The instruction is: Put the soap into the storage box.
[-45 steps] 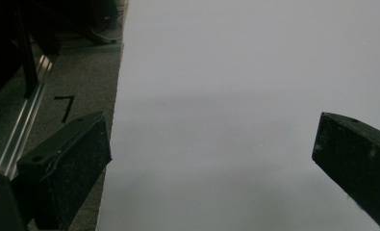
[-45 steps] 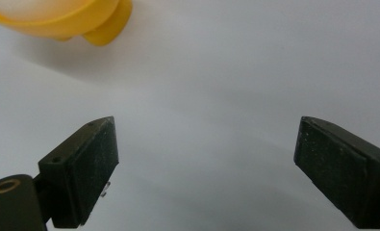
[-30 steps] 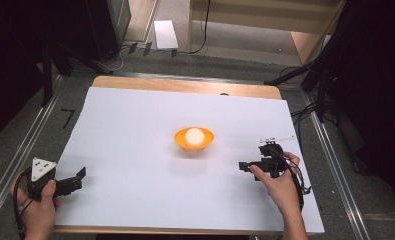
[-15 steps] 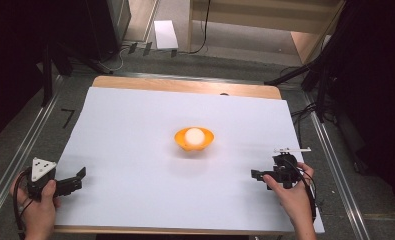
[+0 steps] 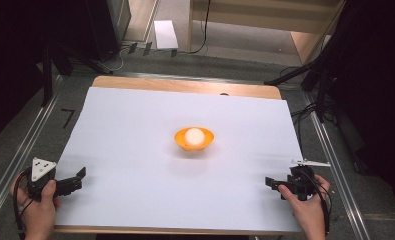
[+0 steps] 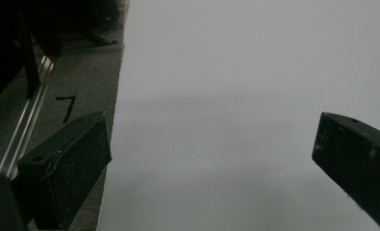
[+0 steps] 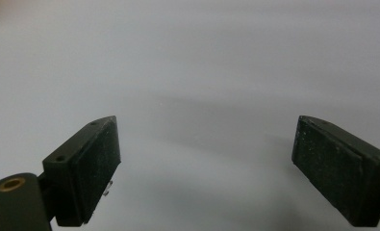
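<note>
Your right gripper (image 5: 274,184) has pulled back from the shallow orange plastic bowl (image 5: 194,139) during the last second: it was closer to the bowl and higher on the white paper sheet (image 5: 135,130), and now it rests near the front right corner, well apart from the bowl. The small white ball (image 5: 194,135) lies inside the bowl, in its middle. I judge from this that the placing is finished and your hand is retreating.

Your left gripper (image 5: 75,181) has not moved; it lies far to the front left of the bowl, at the sheet's edge. Both grippers point inward toward the bowl, low over the sheet. In each gripper view the jaws stand wide apart and hold nothing.
</note>
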### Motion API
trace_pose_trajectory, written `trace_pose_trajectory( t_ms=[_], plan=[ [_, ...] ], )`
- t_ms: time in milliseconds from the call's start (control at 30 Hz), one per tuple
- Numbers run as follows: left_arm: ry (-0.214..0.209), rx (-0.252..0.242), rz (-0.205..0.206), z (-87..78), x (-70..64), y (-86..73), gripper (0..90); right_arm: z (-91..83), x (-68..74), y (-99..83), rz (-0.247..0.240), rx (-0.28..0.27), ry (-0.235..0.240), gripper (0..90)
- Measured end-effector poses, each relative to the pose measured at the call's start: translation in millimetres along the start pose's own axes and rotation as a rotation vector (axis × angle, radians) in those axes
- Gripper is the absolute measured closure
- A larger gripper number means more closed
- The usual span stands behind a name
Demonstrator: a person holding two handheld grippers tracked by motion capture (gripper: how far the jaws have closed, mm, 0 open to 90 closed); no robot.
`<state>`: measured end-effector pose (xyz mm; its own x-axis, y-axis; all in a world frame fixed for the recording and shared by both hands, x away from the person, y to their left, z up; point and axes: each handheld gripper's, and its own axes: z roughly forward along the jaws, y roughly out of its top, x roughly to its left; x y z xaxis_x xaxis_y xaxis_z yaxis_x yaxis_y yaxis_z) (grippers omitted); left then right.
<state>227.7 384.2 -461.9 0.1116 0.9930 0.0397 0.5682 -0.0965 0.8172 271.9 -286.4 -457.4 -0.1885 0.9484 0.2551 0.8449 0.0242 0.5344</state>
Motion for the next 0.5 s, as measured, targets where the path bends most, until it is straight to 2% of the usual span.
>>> trace_pose_trajectory(
  t_ms=[200, 400, 500],
  plan=[
    [0.000, -0.002, -0.001, 0.2, -0.2, 0.0, 0.3, -10.8, -16.3, -15.8, -0.002, -0.069, 0.000, 10.1],
    [0.000, -0.001, -0.002, -0.2, 0.2, 0.0, 0.3, -22.1, -40.6, -32.1, 0.043, -0.169, 0.037, 10.1],
    [0.000, -0.001, -0.002, -0.1, 0.4, 0.0, 0.3, -27.9, -48.1, -40.5, 0.040, -0.224, 0.045, 10.1]
  ],
)
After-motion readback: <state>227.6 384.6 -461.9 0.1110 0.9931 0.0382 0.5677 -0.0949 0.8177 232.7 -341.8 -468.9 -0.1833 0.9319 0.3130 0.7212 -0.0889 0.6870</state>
